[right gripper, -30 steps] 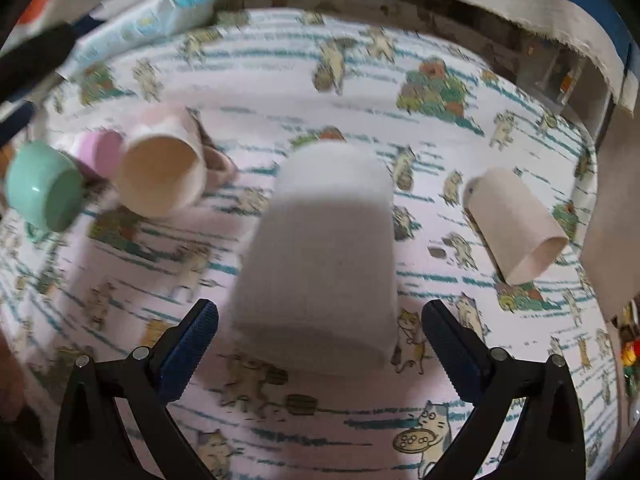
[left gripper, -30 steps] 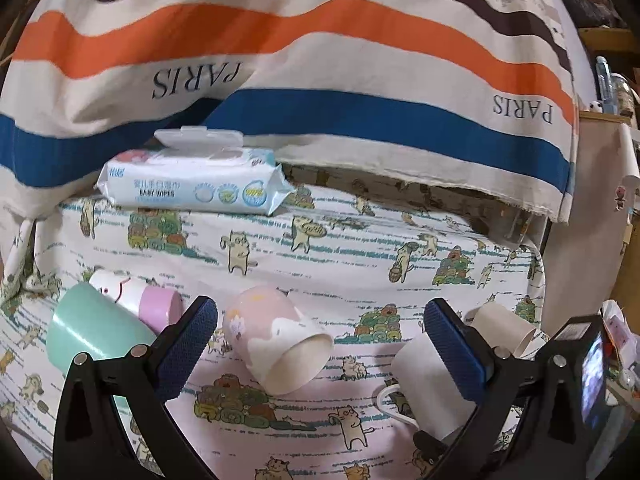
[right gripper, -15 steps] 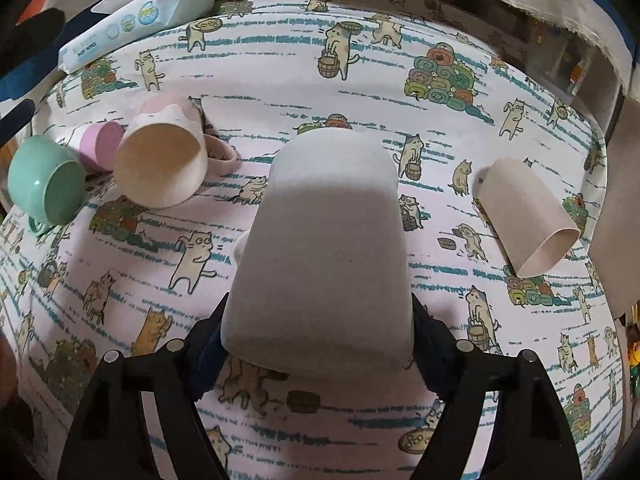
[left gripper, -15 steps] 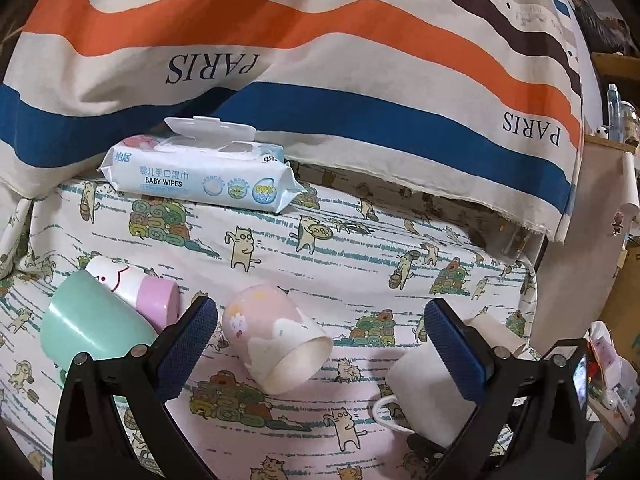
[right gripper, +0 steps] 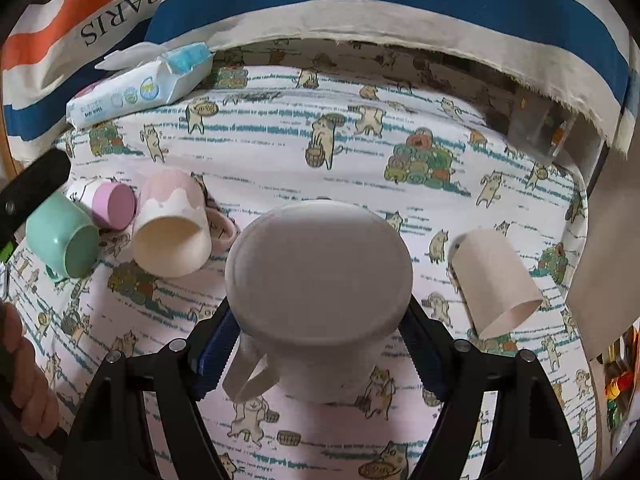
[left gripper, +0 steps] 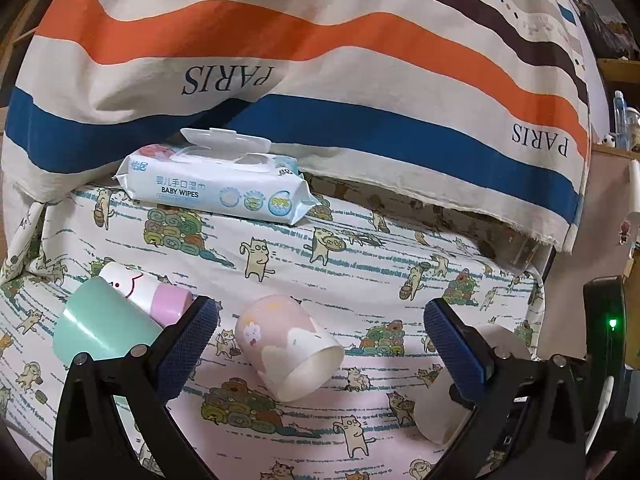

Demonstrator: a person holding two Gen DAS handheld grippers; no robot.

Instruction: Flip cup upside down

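Right claw [right gripper: 320, 356] clamps the grey mug [right gripper: 320, 272], base turned toward the camera, handle hanging at lower left. Left claw [left gripper: 320, 344] hovers wide open and empty over the pink cup [left gripper: 286, 346].

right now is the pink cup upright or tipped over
Tipped. The pink cup lies on its side on the cloth, open mouth facing the cameras, no gripper touching it.

left wrist view looks low and level across the cat-print worktop [left gripper: 280, 256] toward the striped cloth [left gripper: 320, 80]. right wrist view tilts down from close above. both share the baby wipes pack [left gripper: 216, 188] [right gripper: 136, 88] and pink cup [left gripper: 288, 348] [right gripper: 172, 232].
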